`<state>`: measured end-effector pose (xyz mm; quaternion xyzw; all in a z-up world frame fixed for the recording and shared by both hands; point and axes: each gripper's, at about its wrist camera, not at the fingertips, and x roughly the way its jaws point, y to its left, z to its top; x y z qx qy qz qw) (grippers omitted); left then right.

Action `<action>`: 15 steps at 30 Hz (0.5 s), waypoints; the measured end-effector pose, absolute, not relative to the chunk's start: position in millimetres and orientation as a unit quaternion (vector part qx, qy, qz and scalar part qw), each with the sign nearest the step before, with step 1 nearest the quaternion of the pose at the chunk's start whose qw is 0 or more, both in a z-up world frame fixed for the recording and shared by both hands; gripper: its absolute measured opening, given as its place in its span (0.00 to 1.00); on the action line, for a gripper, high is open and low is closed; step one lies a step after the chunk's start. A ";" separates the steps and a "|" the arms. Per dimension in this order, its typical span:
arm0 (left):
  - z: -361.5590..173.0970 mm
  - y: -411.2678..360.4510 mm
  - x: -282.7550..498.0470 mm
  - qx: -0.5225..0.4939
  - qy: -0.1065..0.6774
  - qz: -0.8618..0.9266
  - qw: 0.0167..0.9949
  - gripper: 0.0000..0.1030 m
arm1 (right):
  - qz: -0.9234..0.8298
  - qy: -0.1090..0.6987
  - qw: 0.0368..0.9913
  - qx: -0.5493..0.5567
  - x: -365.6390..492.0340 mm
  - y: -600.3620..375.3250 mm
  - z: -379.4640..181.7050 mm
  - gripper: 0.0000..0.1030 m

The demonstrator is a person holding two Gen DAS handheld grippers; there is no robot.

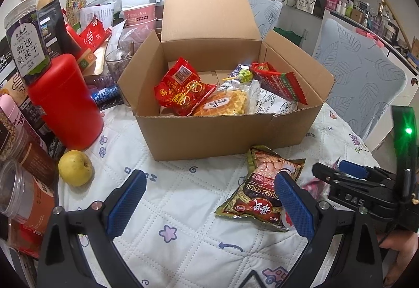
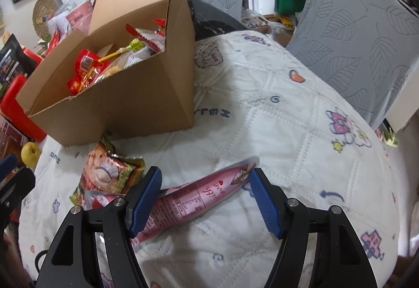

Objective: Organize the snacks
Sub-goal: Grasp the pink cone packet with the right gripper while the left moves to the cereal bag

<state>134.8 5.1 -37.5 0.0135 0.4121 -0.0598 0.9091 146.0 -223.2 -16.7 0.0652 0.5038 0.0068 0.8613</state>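
An open cardboard box (image 1: 209, 131) (image 2: 125, 105) stands on the quilted table and holds several snack packs, among them a red bag (image 1: 183, 89) and a waffle pack (image 1: 225, 103). A green and red cereal pack (image 1: 264, 188) (image 2: 104, 175) lies in front of the box. A pink snack pack (image 2: 199, 199) lies between my right gripper's fingers. My right gripper (image 2: 205, 201) is open around it, low over the table. My left gripper (image 1: 209, 207) is open and empty, its right finger (image 1: 293, 207) over the cereal pack. The right gripper (image 1: 337, 173) also shows in the left wrist view.
A red canister (image 1: 65, 102), jars (image 1: 26, 39) and packets crowd the table's left side. A yellow apple (image 1: 75, 167) (image 2: 30, 154) lies left of the box. Two grey cushioned chairs (image 2: 366, 34) stand behind the table.
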 end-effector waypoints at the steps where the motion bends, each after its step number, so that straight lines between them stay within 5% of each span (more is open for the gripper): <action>1: -37.6 4.8 135.0 0.013 0.412 -0.061 0.909 0.97 | 0.008 0.503 0.862 0.068 143.4 -225.4 -14.3 0.68; 15: -44.2 -10.1 133.8 0.027 0.419 -0.078 0.904 0.97 | 0.031 0.526 0.837 0.149 106.4 -252.3 -21.2 0.68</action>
